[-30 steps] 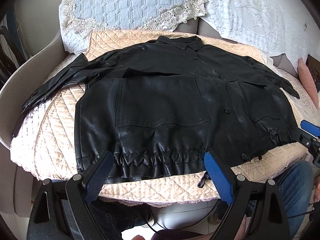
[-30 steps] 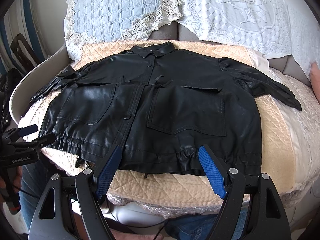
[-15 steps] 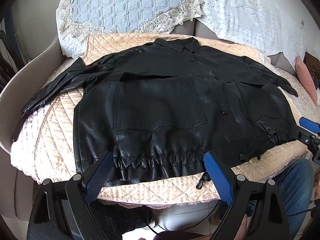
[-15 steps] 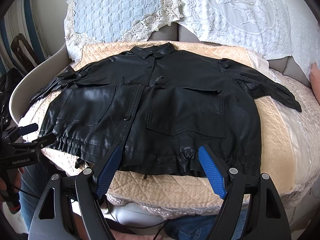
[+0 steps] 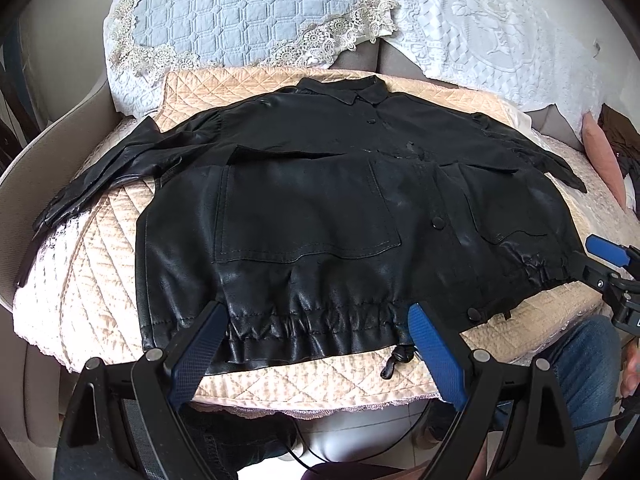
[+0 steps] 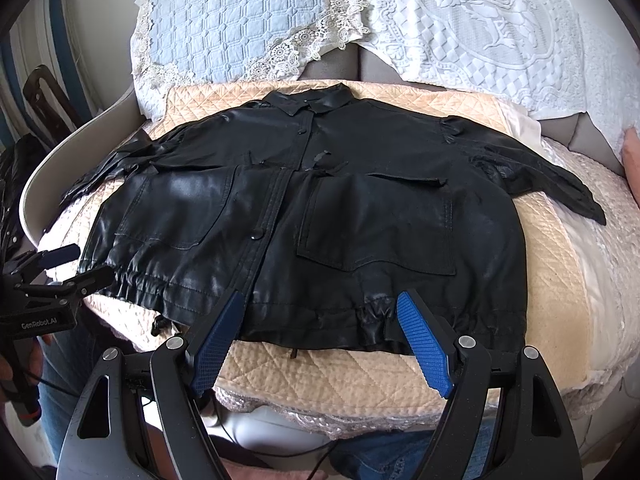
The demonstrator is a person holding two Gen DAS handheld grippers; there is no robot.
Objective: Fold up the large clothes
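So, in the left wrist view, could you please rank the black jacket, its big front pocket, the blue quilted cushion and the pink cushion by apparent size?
1. black jacket
2. blue quilted cushion
3. big front pocket, though nearness makes its rank against the blue cushion unsure
4. pink cushion, partly out of view

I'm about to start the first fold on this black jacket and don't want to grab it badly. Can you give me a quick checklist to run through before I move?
1. Jacket lying flat, front up, on the quilted cover: ok.
2. Left gripper open, holding nothing: ok.
3. Right gripper open, holding nothing: ok.
4. Both sleeves spread out to the sides, not tucked under: ok.
5. Gathered hem within reach, just ahead of both grippers: ok.
6. Drawstring cord hanging loose off the hem, may snag: not ok.
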